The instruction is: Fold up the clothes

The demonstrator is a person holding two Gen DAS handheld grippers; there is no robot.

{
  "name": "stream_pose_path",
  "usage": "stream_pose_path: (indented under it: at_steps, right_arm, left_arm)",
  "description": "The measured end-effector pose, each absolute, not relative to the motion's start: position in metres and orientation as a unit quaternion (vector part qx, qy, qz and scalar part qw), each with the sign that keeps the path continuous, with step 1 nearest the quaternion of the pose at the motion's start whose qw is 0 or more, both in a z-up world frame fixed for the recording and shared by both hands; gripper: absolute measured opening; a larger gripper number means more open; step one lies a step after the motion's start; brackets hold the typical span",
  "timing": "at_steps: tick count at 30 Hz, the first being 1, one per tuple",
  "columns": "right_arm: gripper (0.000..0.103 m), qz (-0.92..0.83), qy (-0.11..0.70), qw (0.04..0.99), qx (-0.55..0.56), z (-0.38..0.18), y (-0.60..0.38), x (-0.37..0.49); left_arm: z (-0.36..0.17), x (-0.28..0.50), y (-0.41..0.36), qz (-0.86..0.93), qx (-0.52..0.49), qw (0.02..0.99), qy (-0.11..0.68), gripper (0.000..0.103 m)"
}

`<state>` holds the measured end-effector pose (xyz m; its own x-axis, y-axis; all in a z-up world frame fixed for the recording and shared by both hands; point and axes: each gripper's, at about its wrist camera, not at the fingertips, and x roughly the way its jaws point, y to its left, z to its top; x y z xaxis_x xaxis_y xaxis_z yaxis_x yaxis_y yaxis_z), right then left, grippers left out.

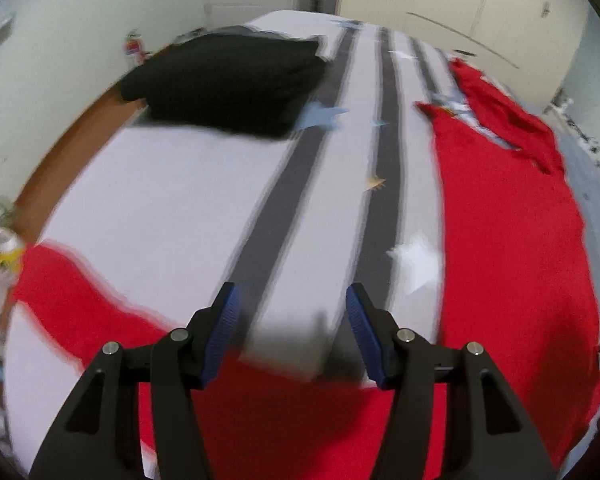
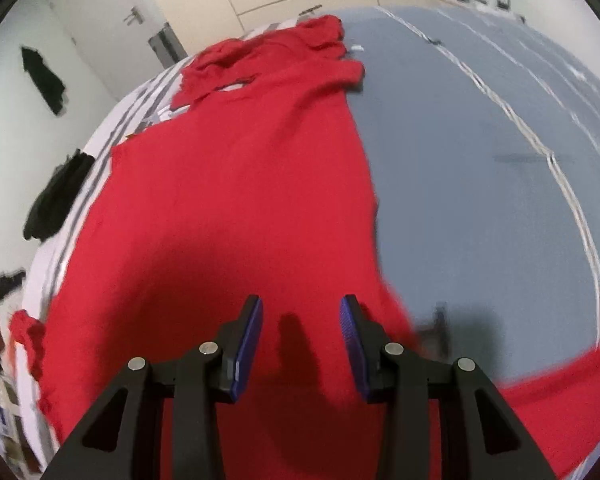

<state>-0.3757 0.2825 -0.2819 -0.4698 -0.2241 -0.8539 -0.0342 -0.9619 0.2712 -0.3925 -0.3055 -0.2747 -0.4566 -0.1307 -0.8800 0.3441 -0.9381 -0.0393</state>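
The left gripper (image 1: 291,300) has its two blue-padded fingers (image 1: 226,332) apart, holding nothing, above the striped bed sheet (image 1: 172,200). The right gripper (image 2: 301,312) likewise has its two fingers (image 2: 247,348) spread and empty, over one red garment (image 2: 228,184) lying flat on the bed. One folded black garment (image 1: 228,80) sits further back on the left.
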Motion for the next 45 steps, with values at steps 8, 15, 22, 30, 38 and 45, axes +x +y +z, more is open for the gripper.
stream_pose_path:
  at_steps: [8,15,22,30,38,45]
  right_arm:
    - [0.037,-0.840,-0.125,0.090,0.520,-0.277,0.212,-0.326]
    - [0.037,-0.836,-0.109,0.106,0.528,-0.281,0.160,-0.316]
    - [0.037,-0.833,-0.112,0.104,0.531,-0.286,0.127,-0.323]
    - [0.037,-0.831,-0.119,0.101,0.534,-0.286,0.109,-0.326]
    - [0.037,-0.834,-0.110,0.093,0.532,-0.283,0.109,-0.330]
    - [0.037,-0.835,-0.115,0.078,0.533,-0.285,0.115,-0.330]
  left_arm:
    - [-0.282,-0.288,-0.386,-0.814,0.522,0.238,0.096,0.053]
    - [-0.302,-0.252,-0.484,-0.797,0.500,0.307,0.142,0.053]
    - [-0.333,-0.261,-0.561,-0.786,0.493,0.328,0.180,0.053]
    - [-0.338,-0.271,-0.606,-0.793,0.465,0.309,0.244,0.053]
    - [-0.344,-0.259,-0.632,-0.783,0.460,0.324,0.266,0.053]
    - [-0.352,-0.279,-0.616,-0.792,0.479,0.316,0.210,0.032]
